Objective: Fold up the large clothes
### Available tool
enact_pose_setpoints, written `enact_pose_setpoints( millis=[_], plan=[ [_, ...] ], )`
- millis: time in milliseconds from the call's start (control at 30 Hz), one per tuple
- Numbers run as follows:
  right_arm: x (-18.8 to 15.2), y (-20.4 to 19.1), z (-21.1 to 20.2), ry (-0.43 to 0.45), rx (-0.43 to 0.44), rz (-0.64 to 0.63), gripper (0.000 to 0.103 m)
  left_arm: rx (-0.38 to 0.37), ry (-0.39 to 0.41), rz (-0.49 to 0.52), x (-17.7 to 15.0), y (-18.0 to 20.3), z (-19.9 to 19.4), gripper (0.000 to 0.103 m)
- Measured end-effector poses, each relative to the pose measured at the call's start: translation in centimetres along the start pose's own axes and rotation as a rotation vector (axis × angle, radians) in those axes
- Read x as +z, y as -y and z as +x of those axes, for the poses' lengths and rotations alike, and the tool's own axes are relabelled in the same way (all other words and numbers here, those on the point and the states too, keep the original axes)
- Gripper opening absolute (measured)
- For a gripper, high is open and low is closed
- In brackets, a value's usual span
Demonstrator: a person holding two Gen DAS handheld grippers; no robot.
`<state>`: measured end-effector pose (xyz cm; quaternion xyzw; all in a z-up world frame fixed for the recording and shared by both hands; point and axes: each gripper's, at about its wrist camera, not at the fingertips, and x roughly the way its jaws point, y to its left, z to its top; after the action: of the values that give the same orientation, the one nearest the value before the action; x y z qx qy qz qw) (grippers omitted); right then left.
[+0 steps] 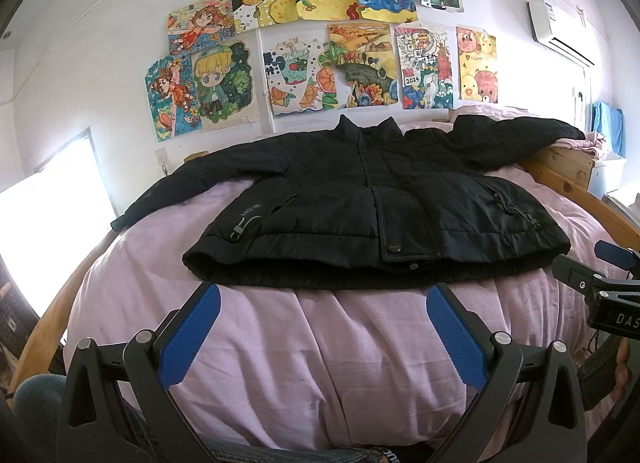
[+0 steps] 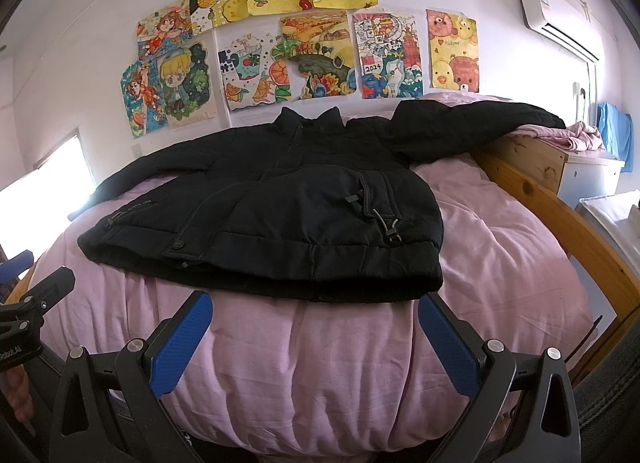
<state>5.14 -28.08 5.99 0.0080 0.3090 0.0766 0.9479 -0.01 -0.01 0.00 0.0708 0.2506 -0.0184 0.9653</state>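
black jacket (image 1: 376, 199) flat, front up, sleeves spread on pink duvet (image 1: 320, 343); both grippers wide apart, empty

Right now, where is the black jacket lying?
In both wrist views the black jacket lies spread flat, front up, on the pink duvet, collar toward the wall of drawings, its hem just ahead of both open grippers.

Black padded jacket (image 1: 372, 199) (image 2: 276, 215) lies flat, front up, on pink bedding. Collar stands at far end; hem faces near edge. Front closed, snap at hem placket. Both sleeves spread outward. Drawcord toggles at both lower pockets. Unfolded.
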Motion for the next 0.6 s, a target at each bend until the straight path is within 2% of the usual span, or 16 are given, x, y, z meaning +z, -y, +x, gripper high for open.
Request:
enact_pose_setpoints(
  millis=[600],
  plan=[
    [-0.07, 0.2, 0.02, -0.001, 0.002, 0.004, 0.103, 0.0, 0.0, -0.002, 0.0, 0.0, 0.0, 0.101]
  ],
)
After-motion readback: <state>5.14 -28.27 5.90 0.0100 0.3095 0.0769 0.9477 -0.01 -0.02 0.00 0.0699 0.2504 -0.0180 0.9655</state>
